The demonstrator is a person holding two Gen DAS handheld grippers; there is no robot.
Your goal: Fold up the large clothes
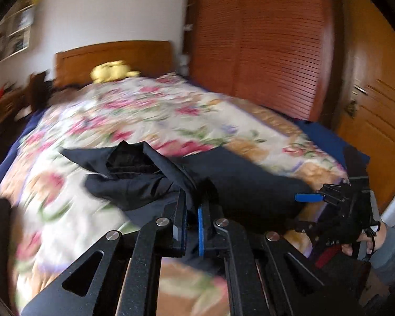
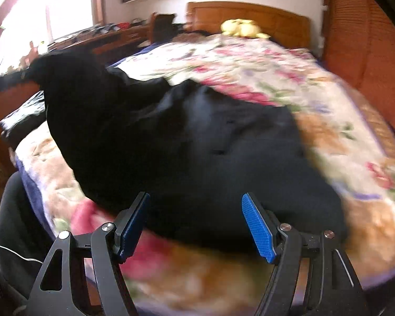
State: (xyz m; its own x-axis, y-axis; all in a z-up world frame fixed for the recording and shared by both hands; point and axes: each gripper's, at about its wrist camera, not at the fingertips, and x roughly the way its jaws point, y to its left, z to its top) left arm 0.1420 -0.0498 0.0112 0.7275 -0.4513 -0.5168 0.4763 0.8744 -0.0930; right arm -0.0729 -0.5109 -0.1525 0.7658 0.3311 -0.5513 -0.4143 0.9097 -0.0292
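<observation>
A black garment (image 1: 250,179) lies crumpled on a floral quilt (image 1: 144,110) that covers the bed. My left gripper (image 1: 193,205) is shut on a bunched fold of it, and the cloth rises from the bed into its fingers. In the right wrist view the black garment (image 2: 210,144) spreads across the quilt (image 2: 289,73), with one end lifted at the upper left. My right gripper (image 2: 196,223) stands open over the garment's near edge, its blue pads (image 2: 258,226) wide apart and pressing on nothing. A hand in a grey sleeve (image 1: 389,247) holds that gripper.
A yellow plush toy (image 1: 113,71) sits by the wooden headboard (image 1: 113,55). A slatted wardrobe (image 1: 263,39) and a wooden door (image 1: 376,110) stand right of the bed. A cluttered desk (image 2: 105,36) runs along the left under a bright window. Both views are blurred.
</observation>
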